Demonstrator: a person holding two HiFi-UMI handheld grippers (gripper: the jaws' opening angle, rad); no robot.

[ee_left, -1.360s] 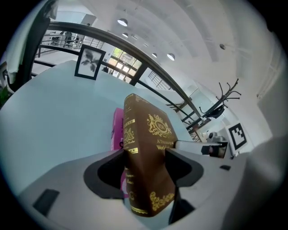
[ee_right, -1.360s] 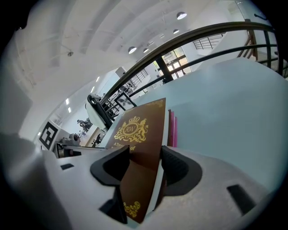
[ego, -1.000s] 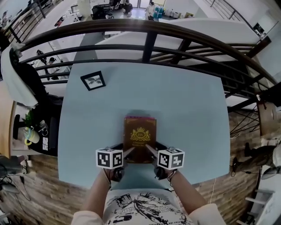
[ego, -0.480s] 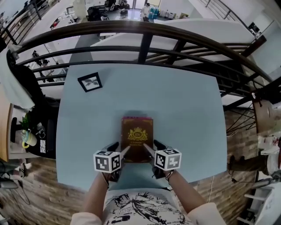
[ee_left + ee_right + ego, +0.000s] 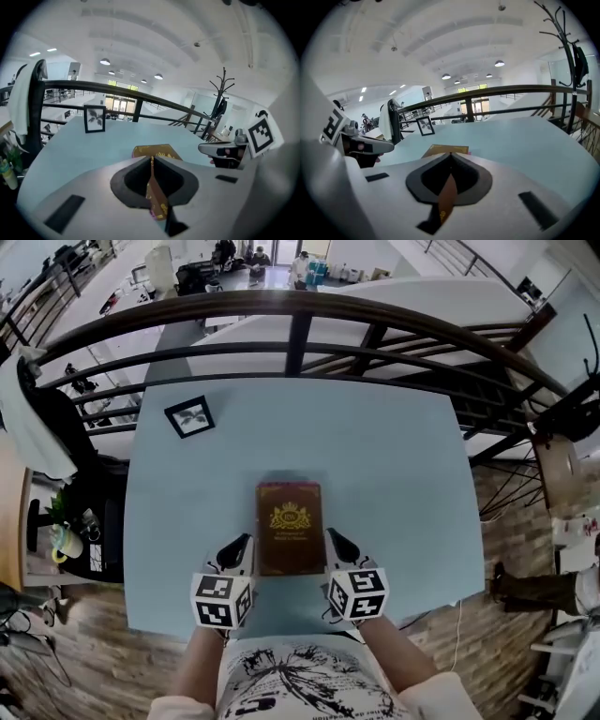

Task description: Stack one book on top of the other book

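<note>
Broad pale-blue table (image 5: 394, 484), smooth, matte, rectangular with softly rounded corners, backed by a dark curved metal railing (image 5: 300, 306). Near the table's front edge, about midway across, a brown book (image 5: 290, 528) lying flat, hard-covered, slightly glossy, stamped with a gold crest and lettering. Beneath it and touching, the lower book (image 5: 468, 153), given away only by a thin magenta sliver at a far corner, edges otherwise almost flush. Judged from that: stacking itself done, step in hand the letting-go, with little left beyond keeping clear of the pile. Next move, as a guess: drawing both tools away without brushing the top cover, or a light nudge to square the edges if wanted. Left gripper (image 5: 238, 546) just beside the stack's left side, right gripper (image 5: 336, 540) just beside its right, clear of it on both sides; grey moulded bodies, black tips. Jaws of each pressed together, tip to tip, clamping nothing. Far back on the left, well apart from everything else, a small black-framed picture (image 5: 190, 415), standing upright, with a dark leafy motif.
</note>
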